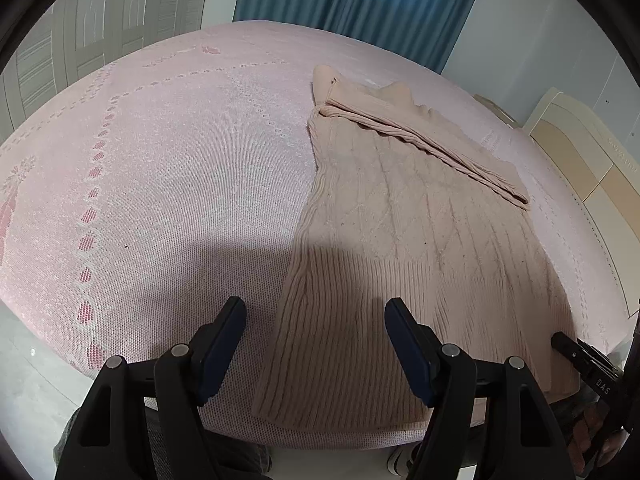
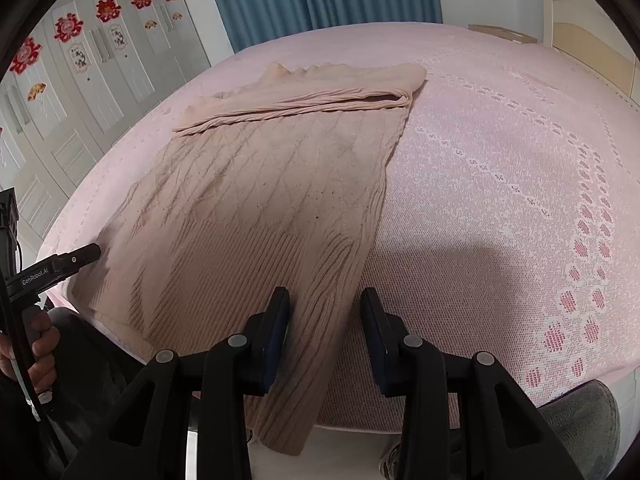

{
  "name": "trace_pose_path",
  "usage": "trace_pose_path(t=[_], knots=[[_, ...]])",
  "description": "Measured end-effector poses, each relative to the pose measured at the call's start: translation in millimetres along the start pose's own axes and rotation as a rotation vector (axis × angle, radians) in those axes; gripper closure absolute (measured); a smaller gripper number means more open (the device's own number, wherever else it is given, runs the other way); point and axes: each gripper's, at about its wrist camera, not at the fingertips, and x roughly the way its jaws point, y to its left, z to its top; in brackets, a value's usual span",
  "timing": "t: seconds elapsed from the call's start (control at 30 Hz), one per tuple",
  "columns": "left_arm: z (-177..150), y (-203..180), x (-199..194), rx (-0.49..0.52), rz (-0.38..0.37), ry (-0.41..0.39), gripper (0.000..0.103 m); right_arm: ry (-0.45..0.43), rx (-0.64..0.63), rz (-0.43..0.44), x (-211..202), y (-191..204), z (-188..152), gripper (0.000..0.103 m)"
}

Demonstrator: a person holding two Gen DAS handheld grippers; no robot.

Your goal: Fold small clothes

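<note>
Your left gripper stands well open with nothing in its grip, hovering over the near left corner of the beige knitted sweater, whose ribbed hem lies just below and ahead of its fingers on the pink bedspread. Your right gripper is partly open and empty too, poised over the hem's right corner, which hangs off the bed edge beneath it.

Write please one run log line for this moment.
stage: before grasp | sweater: flat on bed, sleeves folded in | left tool: open over hem corner | right tool: open over other hem corner
</note>
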Motion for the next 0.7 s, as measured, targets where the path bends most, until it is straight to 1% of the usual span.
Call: trace_pose_path(t=[0.17, 0.27, 0.4, 0.5, 0.53, 0.7], knots=[[1, 2, 0, -0.006, -0.005, 0.008, 0.036, 0.008, 0.022, 0.021, 0, -5, 2, 0.067], [0, 3, -2, -0.011, -0.024, 0.013, 0.037, 0.009, 0.040, 0.038, 0, -9, 2, 0.069], [-2, 6, -4, -0.015, -0.040, 0.017, 0.043, 0.013, 0.046, 0.062, -1, -11, 3, 0.069], [-3, 9, -5, -0.024, -0.054, 0.019, 0.047, 0.025, 0.041, 0.105, -2, -9, 1, 0.069], [-3, 10, -5, -0.026, -0.056, 0.020, 0.047, 0.027, 0.038, 0.106, -2, -7, 1, 0.069], [-4, 7, -5, -0.021, -0.047, 0.017, 0.047, 0.022, 0.001, 0.060, 0, 2, -1, 0.069]])
